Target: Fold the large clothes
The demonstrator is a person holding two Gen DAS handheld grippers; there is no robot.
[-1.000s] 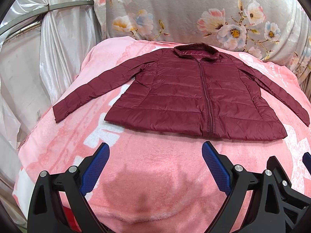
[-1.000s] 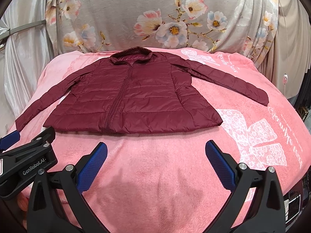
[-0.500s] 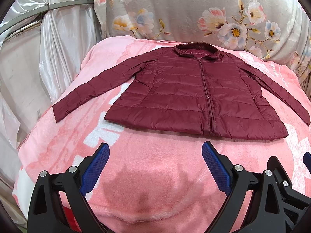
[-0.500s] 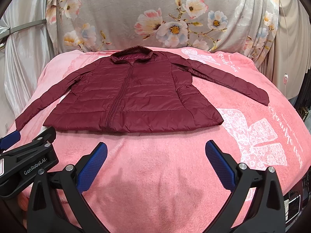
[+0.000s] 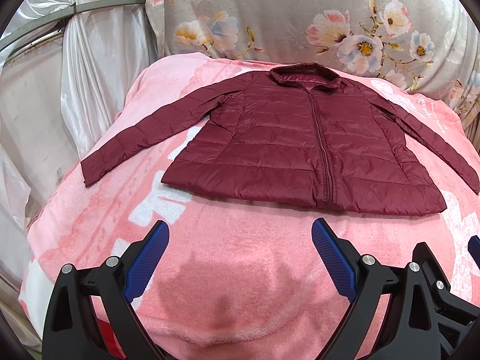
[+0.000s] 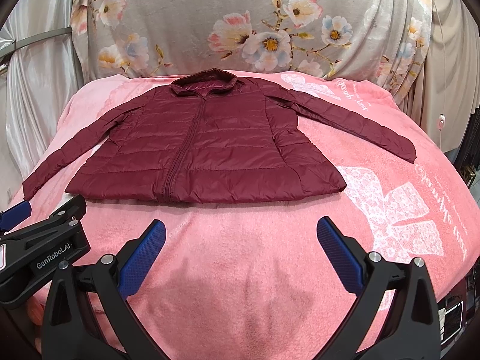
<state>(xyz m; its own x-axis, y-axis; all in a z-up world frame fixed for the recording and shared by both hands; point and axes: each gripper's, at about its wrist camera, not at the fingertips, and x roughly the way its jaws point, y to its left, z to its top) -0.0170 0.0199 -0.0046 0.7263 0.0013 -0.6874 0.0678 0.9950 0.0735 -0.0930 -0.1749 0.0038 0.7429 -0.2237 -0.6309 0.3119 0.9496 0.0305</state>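
A maroon quilted jacket (image 5: 285,147) lies flat and zipped on a pink blanket (image 5: 240,255), collar at the far side, both sleeves spread out to the sides. It also shows in the right wrist view (image 6: 210,147). My left gripper (image 5: 240,252) is open and empty, above the blanket a little short of the jacket's hem. My right gripper (image 6: 241,249) is open and empty, also short of the hem. The left gripper's body (image 6: 39,255) shows at the left of the right wrist view.
The pink blanket (image 6: 390,210) covers a raised surface that drops off at left and right. A floral grey cloth (image 6: 255,24) hangs behind it. White drapes (image 5: 90,75) hang at the left, a beige curtain (image 6: 444,90) at the right.
Both grippers have drifted slightly back and up; the jacket sits a touch higher in both views. The jacket itself has not moved.
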